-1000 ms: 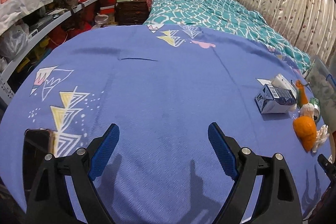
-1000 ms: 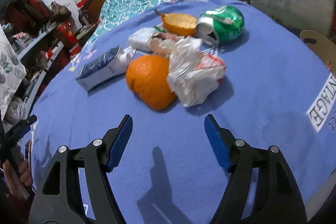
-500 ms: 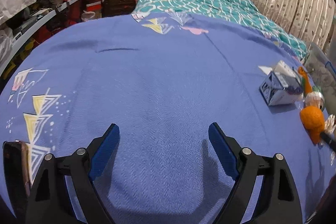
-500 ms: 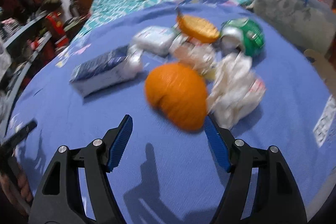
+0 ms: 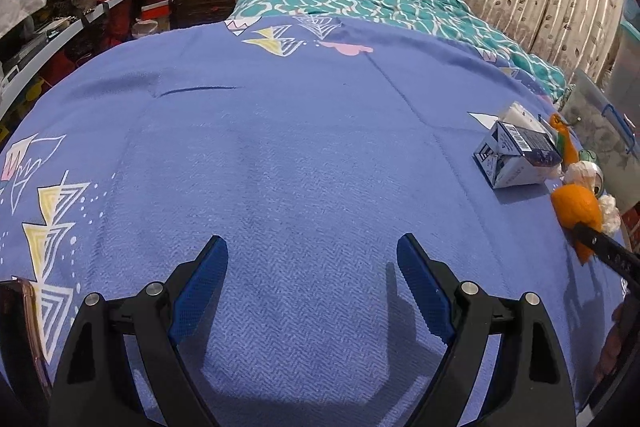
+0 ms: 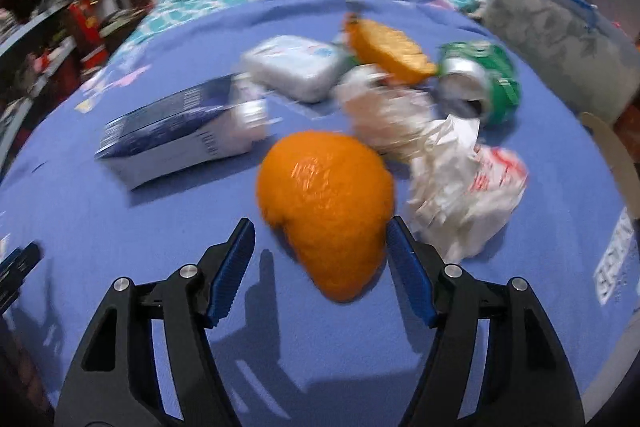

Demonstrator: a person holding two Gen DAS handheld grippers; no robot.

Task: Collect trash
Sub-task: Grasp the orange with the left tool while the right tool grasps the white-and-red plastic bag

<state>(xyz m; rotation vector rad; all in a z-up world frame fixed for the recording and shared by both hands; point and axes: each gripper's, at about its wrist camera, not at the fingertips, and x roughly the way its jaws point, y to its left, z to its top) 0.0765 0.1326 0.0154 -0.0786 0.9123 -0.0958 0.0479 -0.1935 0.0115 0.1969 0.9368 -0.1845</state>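
A: Jaws of the right gripper (image 6: pixel 320 243) stand apart and have just been closing, with the orange peel (image 6: pixel 326 207) between them, unpinched.
B: And the left gripper (image 5: pixel 312 267)?
A: Spread, empty, over the bare blue blanket (image 5: pixel 280 155).
B: Where is the trash?
A: Heaped near the bin (image 6: pixel 560 39): carton (image 6: pixel 176 131), can (image 6: pixel 484 79), wrapper (image 6: pixel 468 187).
B: Technique?
A: Centre the peel, close gently; it probably crushes or slips.

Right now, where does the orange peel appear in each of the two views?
Left wrist: orange peel at far right edge, partly behind a black finger of the right gripper.
Right wrist: orange peel at centre, just ahead of the fingertips.
Shared landmark: blue carton beside it.
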